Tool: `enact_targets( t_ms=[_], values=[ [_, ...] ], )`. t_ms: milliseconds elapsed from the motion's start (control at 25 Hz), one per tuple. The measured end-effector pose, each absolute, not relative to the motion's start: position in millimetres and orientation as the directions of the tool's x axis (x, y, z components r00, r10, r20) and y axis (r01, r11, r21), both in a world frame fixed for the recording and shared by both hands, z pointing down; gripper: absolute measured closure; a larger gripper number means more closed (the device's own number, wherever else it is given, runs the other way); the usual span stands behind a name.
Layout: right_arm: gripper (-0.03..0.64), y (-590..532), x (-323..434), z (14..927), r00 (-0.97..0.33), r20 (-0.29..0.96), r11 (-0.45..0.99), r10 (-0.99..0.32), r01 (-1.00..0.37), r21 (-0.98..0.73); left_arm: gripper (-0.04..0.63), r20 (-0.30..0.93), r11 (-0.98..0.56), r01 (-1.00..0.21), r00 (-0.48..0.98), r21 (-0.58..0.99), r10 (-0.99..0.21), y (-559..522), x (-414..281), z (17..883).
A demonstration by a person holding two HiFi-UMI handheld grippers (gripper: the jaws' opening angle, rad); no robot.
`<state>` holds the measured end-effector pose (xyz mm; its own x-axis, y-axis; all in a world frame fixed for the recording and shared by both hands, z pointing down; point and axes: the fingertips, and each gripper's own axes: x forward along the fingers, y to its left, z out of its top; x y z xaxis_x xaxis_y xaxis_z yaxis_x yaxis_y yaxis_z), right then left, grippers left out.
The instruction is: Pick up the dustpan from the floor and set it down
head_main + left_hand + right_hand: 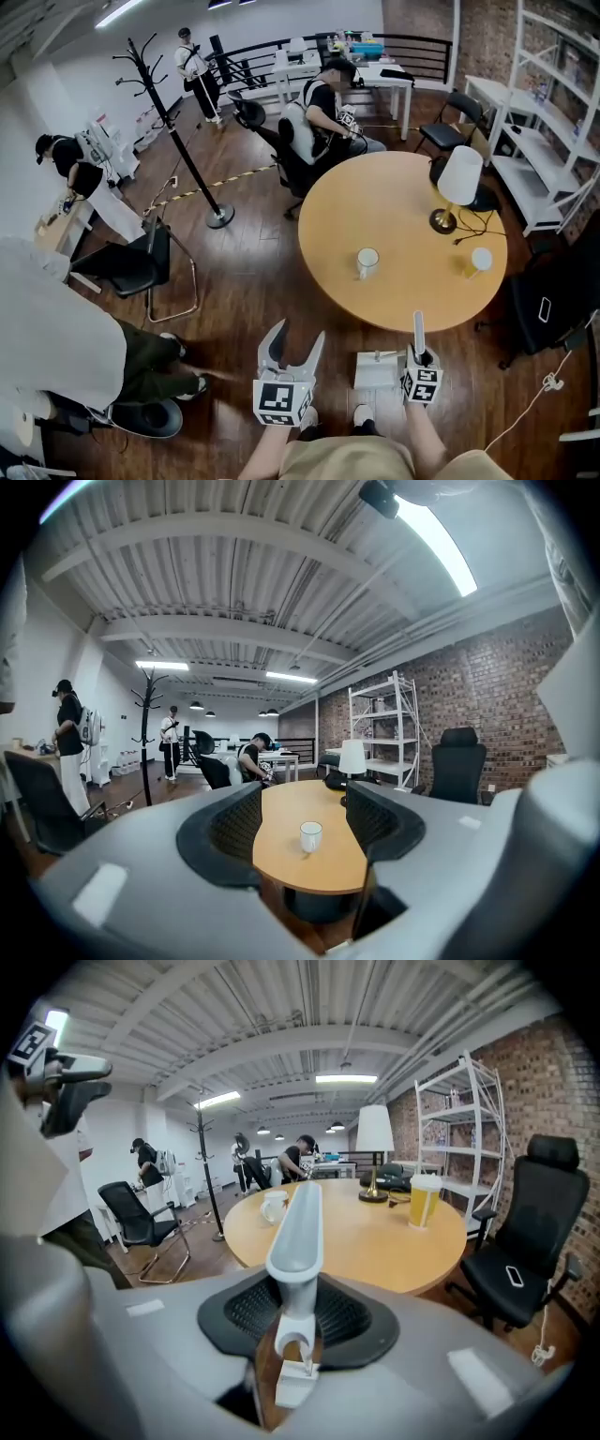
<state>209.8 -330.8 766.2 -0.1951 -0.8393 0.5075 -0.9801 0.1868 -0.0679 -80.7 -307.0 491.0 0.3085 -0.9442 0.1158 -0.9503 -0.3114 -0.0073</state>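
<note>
Dustpan (378, 371): white, with a long handle (298, 1232). You have that handle clamped between the fingers of your right gripper (298, 1314).

Right gripper view: the fingers are closed on the lower part of the handle, just above its loop. The scooped upper part runs up and away from the camera, toward the bench (375, 1227).

Head view: the handle stands up out of the right gripper (421, 360). The pan sits low, just to the left of that gripper, over the wooden floor (244, 272) and just ahead of your shoe (364, 413). I cannot tell from this view whether the pan is clear of the floor.

Left gripper (296, 339): fingers apart, nothing between them. You hold it near the right one, apart from the dustpan. In the left gripper view the gap between its fingers (225, 832) frames the bench and a white mug (310, 835) standing on it.

Bench (403, 202): round, wooden, just beyond both grippers. On it:
- the white mug (367, 262), near the edge closest to you
- a cup (480, 260), holding a yellow drink in the right gripper view
- a lamp (457, 178) with a white shade and a brass base, further back.

Surroundings: a black office chair (525, 1241) stands to the right of the bench. A person (323, 108) is seated at its far side. A black coat stand (178, 141) stands on the floor to the left.
</note>
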Motion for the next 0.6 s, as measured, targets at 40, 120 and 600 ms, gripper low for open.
enact_targets(
  t_ms=[40,120,600],
  values=[
    [0.502,-329,207,753,-0.200,0.483,0.192,-0.853,-0.979,-0.066,0.319,0.109,-0.321,-0.947,0.318,-0.005,-0.942,-309,-79,490],
    [0.502,-327,201,724,-0.206,0.434,0.201,-0.877,-0.978,-0.059,0.319,0.095,-0.335,-0.942,0.333,-0.001,-0.938,-313,-76,488],
    [0.502,-317,155,502,-0.232,0.012,0.233,-0.973,-0.971,0.054,0.320,-0.010,-0.321,-0.947,0.321,0.017,-0.947,-321,-97,444]
  ],
)
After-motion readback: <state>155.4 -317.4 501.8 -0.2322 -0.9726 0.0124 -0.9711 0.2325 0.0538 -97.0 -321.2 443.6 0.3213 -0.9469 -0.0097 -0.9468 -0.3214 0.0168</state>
